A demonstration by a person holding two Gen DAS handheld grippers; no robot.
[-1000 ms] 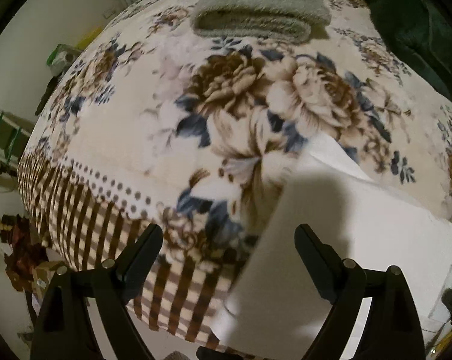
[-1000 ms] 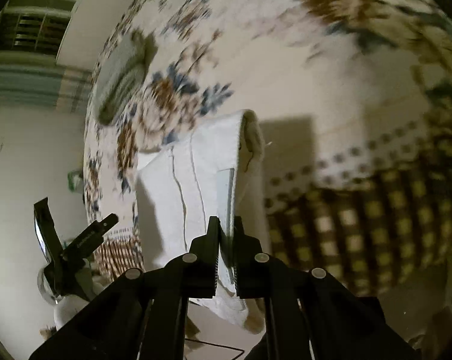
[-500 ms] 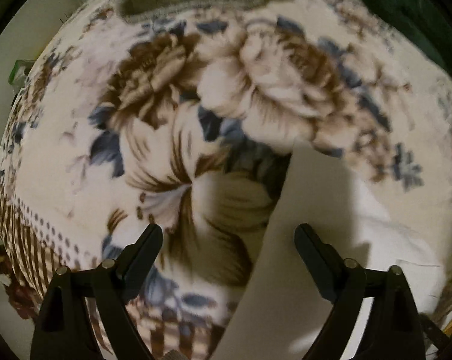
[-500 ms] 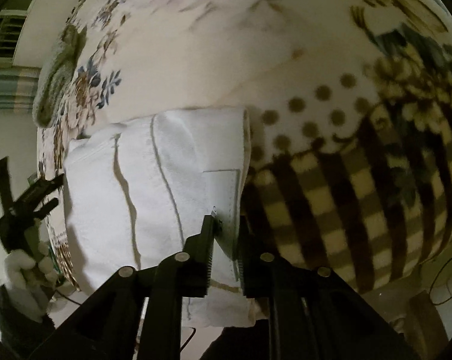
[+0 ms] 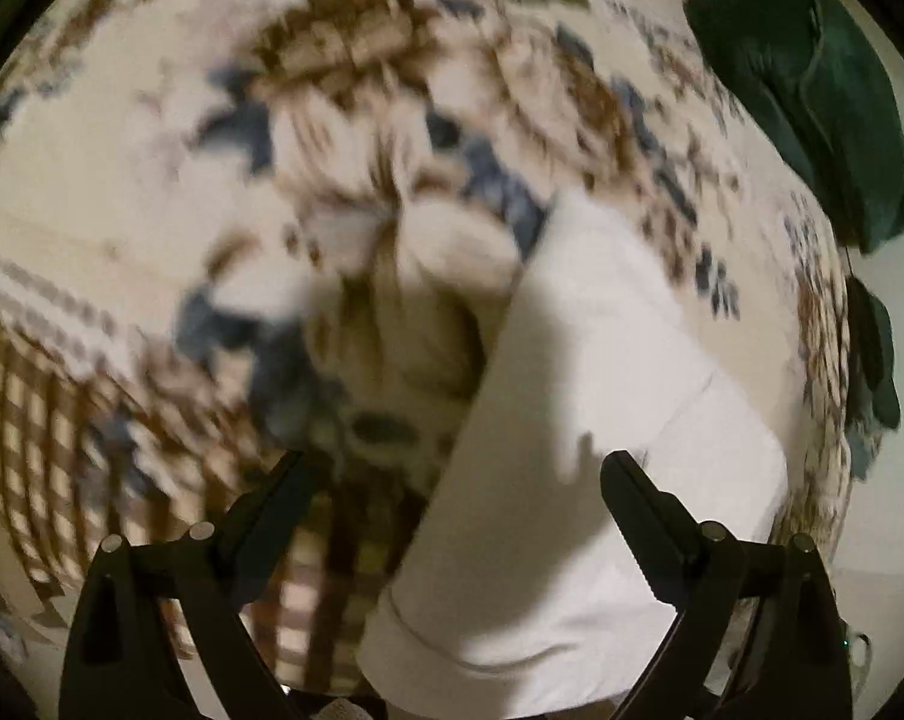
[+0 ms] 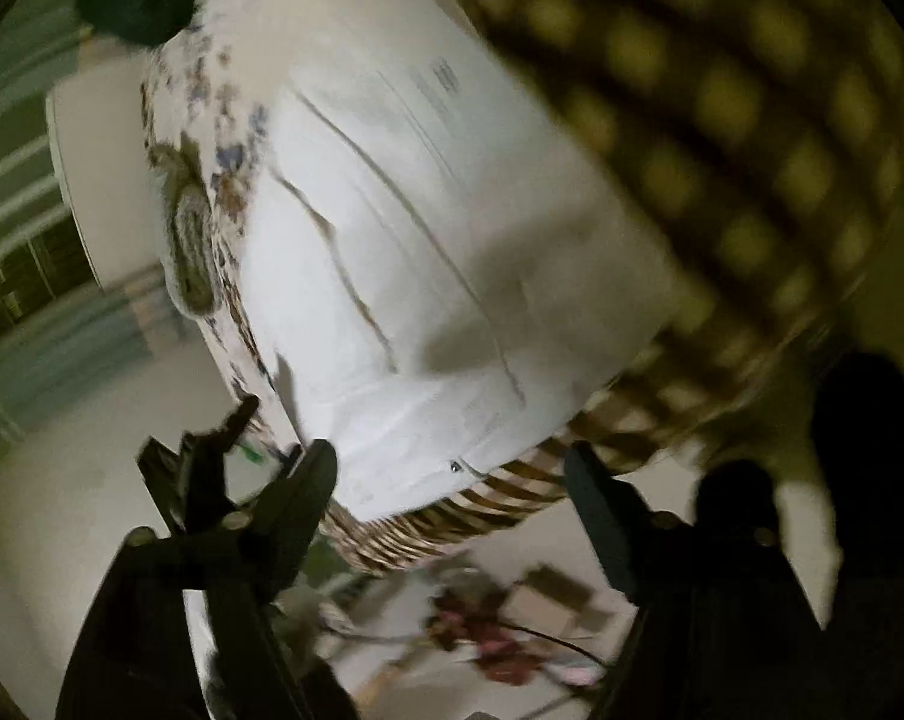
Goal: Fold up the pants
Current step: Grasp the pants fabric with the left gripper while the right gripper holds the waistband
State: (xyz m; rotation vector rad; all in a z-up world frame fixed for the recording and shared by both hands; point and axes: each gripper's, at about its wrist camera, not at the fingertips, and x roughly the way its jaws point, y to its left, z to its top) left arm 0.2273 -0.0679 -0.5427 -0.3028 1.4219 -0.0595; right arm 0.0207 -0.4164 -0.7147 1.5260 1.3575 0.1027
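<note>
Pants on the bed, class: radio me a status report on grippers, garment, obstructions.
Left gripper open, empty. Right gripper open, empty. White pants folded flat on the floral blanket. Nothing on top of them.

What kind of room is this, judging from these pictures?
Probably a bedroom at home. The white pants lie on a bed covered by a floral blanket; a dark green garment lies at its far edge, and striped curtains hang behind.
</note>
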